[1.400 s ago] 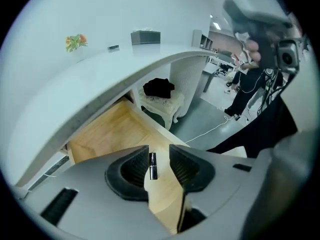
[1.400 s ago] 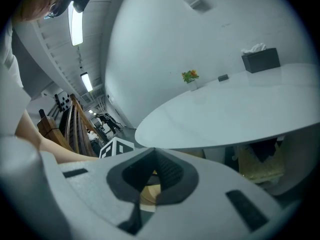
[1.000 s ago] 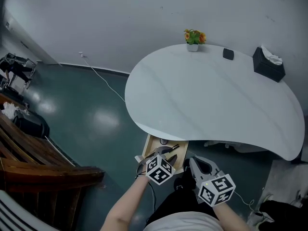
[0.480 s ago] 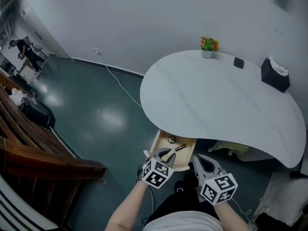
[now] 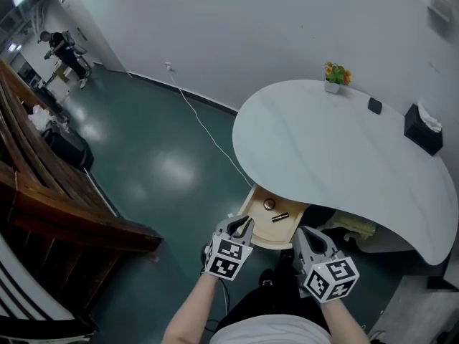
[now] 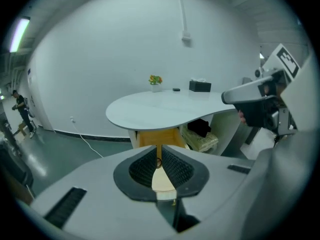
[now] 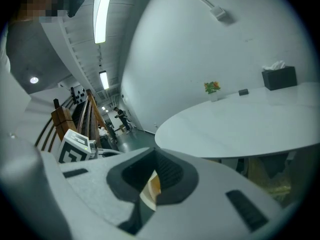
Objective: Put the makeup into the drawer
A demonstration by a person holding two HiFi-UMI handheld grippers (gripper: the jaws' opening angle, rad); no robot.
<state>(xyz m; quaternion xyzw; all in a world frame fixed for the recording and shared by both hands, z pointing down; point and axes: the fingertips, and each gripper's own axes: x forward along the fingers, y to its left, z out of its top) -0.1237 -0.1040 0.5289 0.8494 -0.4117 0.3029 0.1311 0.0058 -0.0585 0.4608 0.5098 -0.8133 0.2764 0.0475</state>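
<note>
The makeup is already sat in the open wooden drawer (image 5: 284,233) that's pulled out from under the white table (image 5: 337,149). A round compact (image 5: 269,204) can be seen toward the back, and a slim dark tube (image 5: 280,216) is laid just beside it, a bit nearer the front. The left gripper (image 5: 242,225) is held over the drawer's near-left edge. Its jaws have just been closing and are brought almost together, with only a thin slit left and nothing caught in it. Both makeup bits are found past its tips, up and to the right, not touched by it. The right gripper (image 5: 305,233) is kept at the drawer's near-right corner, jaws likewise squeezed to a narrow slit and empty, with the tube lying off to its upper left.
</note>
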